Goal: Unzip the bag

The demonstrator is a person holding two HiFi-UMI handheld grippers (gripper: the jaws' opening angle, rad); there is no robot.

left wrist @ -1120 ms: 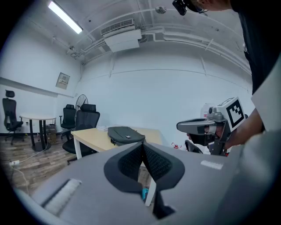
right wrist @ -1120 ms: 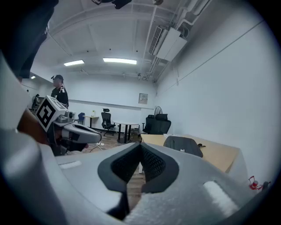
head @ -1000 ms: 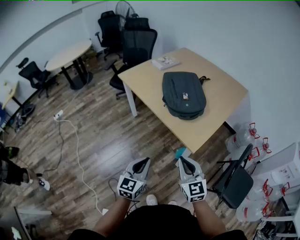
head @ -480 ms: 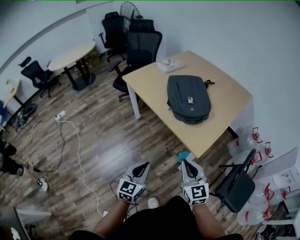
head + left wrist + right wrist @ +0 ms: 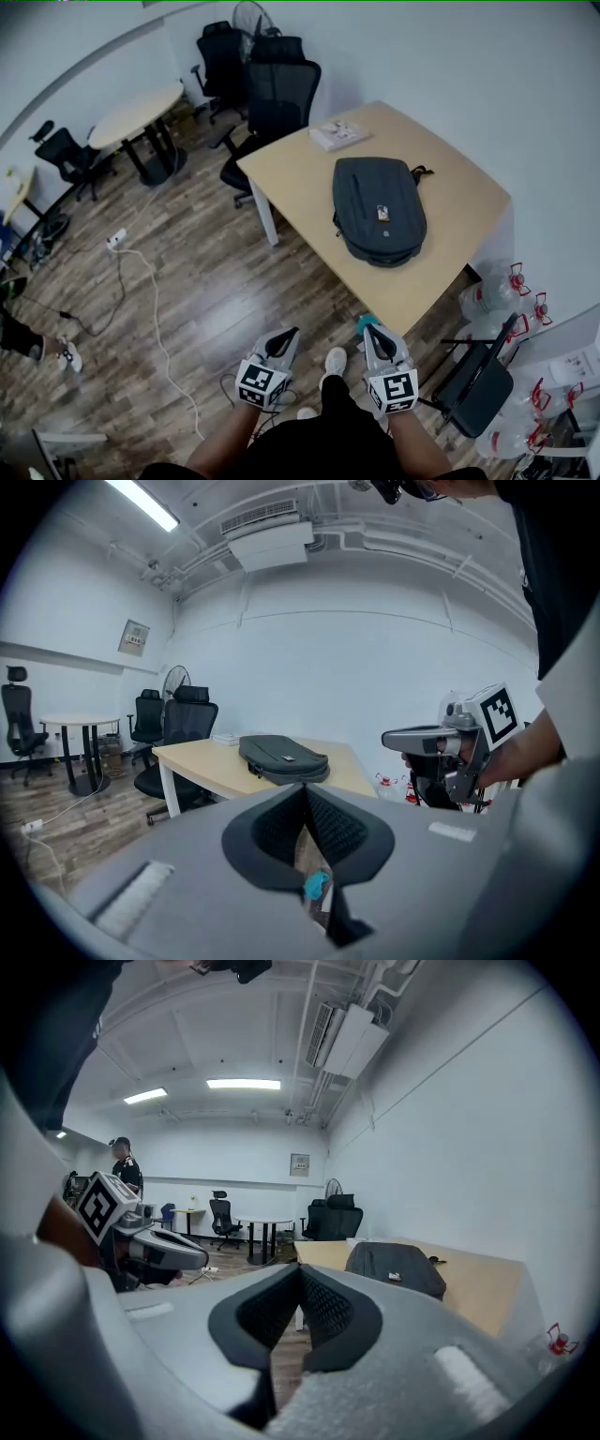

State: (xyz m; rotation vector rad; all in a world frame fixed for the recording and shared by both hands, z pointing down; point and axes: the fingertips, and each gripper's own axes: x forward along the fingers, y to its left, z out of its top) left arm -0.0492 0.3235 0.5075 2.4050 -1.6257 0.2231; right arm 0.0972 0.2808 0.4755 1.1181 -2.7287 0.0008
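The head view looks steeply down; both gripper views face forward, sharing the distant bag [image 5: 379, 211].

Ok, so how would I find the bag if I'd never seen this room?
Look for the rectangular light wooden table by the white wall, not the round one. The bag lies flat in the middle of its top. It is big, dark grey and rounded, with a little tag on it, unlike the small pale packet at the far corner.

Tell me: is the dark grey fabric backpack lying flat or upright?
Lying flat: the dark grey fabric backpack rests broad side down on the light wooden table.
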